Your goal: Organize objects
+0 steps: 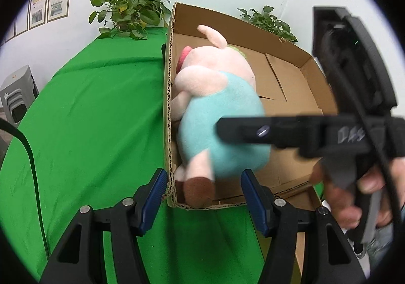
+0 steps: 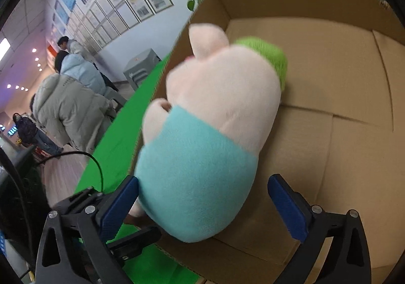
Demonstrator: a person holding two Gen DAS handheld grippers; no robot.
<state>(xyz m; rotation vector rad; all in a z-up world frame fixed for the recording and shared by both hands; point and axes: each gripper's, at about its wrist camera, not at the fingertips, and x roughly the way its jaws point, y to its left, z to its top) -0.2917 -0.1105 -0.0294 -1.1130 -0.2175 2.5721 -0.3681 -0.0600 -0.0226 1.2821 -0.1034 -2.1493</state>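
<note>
A plush pig [image 1: 222, 116] with a pink head, teal shirt and brown feet lies in an open cardboard box [image 1: 291, 76], against its left wall. The pig looks slightly blurred. My right gripper [image 2: 203, 182] stands open wide around the pig's teal body [image 2: 192, 182]. Its right pad [image 2: 286, 205] is well clear of the plush, and its left pad [image 2: 119, 205] sits at the plush's edge. My left gripper [image 1: 204, 177] hovers half open at the box's near left corner, its pads on either side of the pig's feet without pressing. A hand [image 1: 336, 197] holds the right tool.
The box stands on a green cloth table [image 1: 101, 119]. Potted plants [image 1: 129, 10] line the back wall. A black cable [image 1: 33, 170] runs along the left. A grey cabinet [image 2: 141, 68] and several people [image 2: 68, 104] are beyond the table's left side.
</note>
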